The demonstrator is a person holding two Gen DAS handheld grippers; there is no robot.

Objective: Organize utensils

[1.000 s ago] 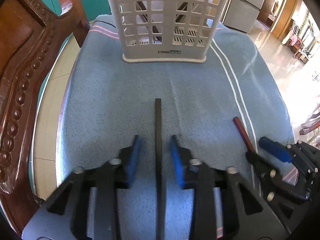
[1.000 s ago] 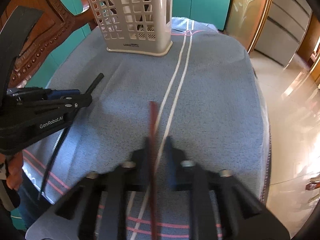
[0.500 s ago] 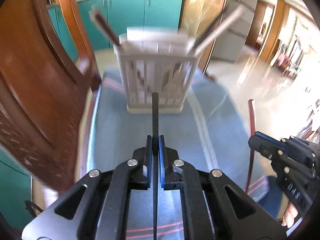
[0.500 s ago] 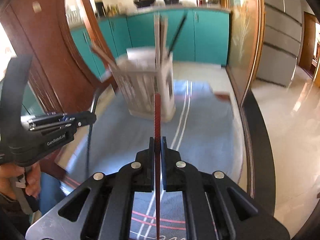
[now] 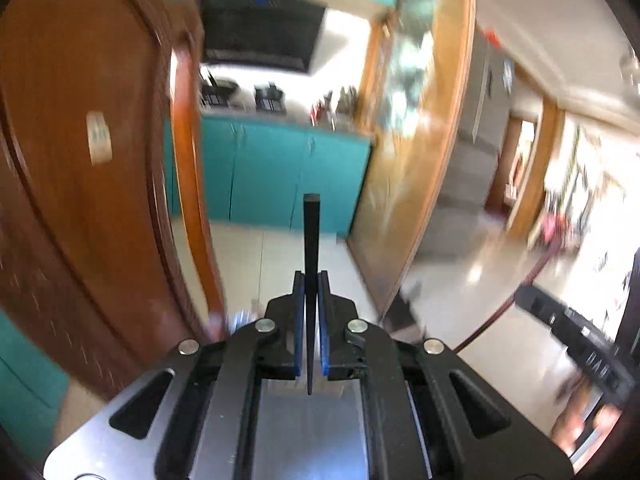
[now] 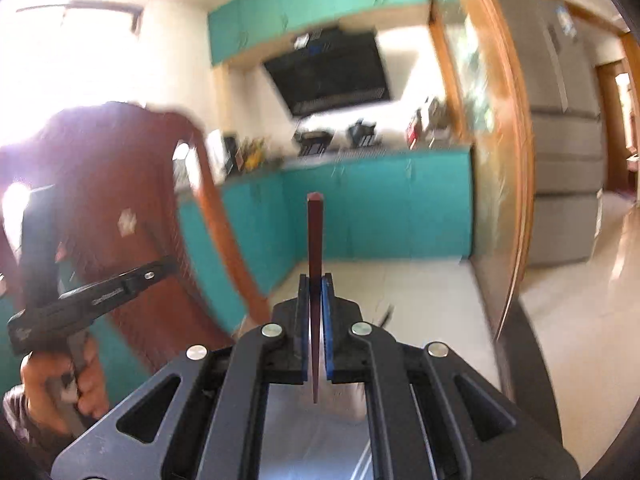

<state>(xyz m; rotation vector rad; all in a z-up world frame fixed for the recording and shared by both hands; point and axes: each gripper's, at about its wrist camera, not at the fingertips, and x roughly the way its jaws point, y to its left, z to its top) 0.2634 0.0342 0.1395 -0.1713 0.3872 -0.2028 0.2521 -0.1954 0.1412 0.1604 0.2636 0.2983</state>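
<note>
The left gripper clamps a slim black square-section chopstick between its blue pads, tip raised toward teal kitchen cabinets. The right gripper likewise pinches a dark red chopstick, held aloft beside a carved wooden chair back.

You face a kitchen lined with teal base cabinets and matching teal wall cabinets, a black range hood slanting above the cluttered countertop. Pale glossy floor tiles catch the light, and a window at upper left glares white. To your left rises a carved wooden chair back; to your right stand a wood-framed glass door and a grey refrigerator
</note>
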